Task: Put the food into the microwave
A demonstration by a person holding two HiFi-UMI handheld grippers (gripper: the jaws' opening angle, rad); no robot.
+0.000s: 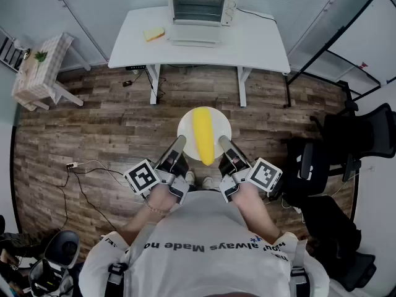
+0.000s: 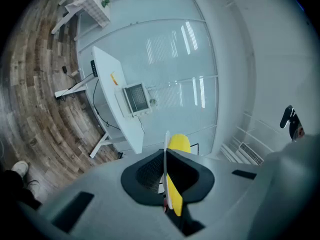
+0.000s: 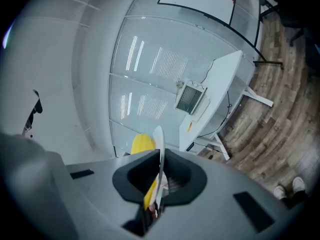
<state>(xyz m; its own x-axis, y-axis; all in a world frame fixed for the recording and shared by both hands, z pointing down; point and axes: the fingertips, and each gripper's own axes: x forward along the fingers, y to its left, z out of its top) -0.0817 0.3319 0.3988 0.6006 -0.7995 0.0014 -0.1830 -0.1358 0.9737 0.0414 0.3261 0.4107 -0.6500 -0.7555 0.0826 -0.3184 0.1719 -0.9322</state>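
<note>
Both left gripper point(image 1: 179, 142) and right gripper point(image 1: 223, 143) clamp the plate point(image 1: 185, 121) — food point(image 1: 203, 133) aboard, microwave point(image 1: 199, 6) ahead.

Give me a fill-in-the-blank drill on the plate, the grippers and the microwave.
1. The food lying on the plate is ____ in colour.
2. Counting the left gripper and the right gripper, the number of grippers shut on the plate is ____.
3. The microwave stands on a table whose top is ____.
Missing words: yellow; two; white.
</note>
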